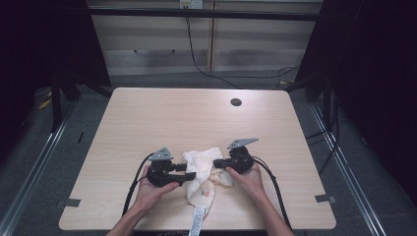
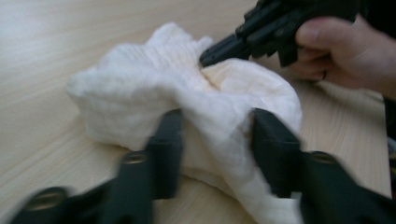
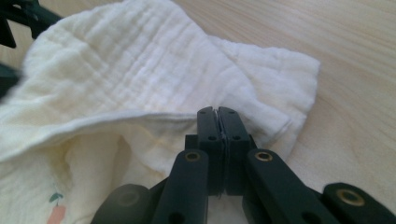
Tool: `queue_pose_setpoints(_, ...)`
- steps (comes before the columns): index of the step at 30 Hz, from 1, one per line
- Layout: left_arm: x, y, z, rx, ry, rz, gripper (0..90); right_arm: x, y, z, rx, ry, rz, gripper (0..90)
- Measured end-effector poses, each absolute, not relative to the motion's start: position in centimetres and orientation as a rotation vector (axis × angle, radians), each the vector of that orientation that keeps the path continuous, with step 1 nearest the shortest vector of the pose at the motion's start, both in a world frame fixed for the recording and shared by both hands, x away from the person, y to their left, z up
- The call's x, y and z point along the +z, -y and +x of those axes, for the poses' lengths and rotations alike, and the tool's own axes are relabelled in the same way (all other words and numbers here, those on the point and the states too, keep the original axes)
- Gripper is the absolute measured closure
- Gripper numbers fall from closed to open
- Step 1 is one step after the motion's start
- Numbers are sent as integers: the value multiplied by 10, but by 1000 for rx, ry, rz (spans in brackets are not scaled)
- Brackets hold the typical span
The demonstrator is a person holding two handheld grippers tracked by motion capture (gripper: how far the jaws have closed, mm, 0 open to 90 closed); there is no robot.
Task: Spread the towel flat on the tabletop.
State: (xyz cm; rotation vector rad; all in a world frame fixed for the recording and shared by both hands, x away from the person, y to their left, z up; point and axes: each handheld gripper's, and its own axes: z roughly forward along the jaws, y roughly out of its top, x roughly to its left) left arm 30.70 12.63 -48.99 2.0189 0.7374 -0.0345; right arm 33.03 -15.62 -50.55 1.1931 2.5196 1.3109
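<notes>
**Cream cloth pinched from one side, straddled from the other**

While the right gripper (image 3: 218,112) is pressed together on a hem of the cream muslin cloth (image 1: 202,169), the left gripper (image 2: 217,135) is set around a bunched fold of the same cloth, its jaws standing apart on either side of that fold. Whether the left pads actually press on the fabric cannot be told, as the left gripper view is blurred there.

The cloth is seen crumpled on the counter (image 1: 147,113), lying between the two grippers and touched by both. From the right gripper, a raised edge of the fabric is held just at the jaw tips, with the bulk of the cloth spread ahead and to the side of them, and a folded corner lying flat on the wood beyond. A small printed motif in orange and green (image 3: 57,210) is visible on the fabric low beside the right jaws.

From the left gripper, the heaped fabric is found directly ahead, and the right gripper is seen farther off, its tip buried in a crease at the top of the heap, with the person's right hand (image 2: 336,51) wrapped around its body.

A white strap-like strip (image 1: 197,221) is seen on the near side of the cloth, behind both grippers, running toward the counter's near edge.
</notes>
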Motion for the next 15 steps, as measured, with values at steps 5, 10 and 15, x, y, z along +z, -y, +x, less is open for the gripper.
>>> queue_pose_setpoints(5, -494, -131, 318, -10, -757, 2032, 838, -504, 162, 322, 1289, -2541, 1174, 894)
queue_pose_setpoints(10, -495, -128, 326, 4, -764, 2034, 844, -502, 168, 306, 1272, -2566, 1143, 894)
queue_pose_setpoints(15, -505, -110, 335, -14, -758, 2047, 844, -502, 178, 281, 1292, -2581, 1132, 894)
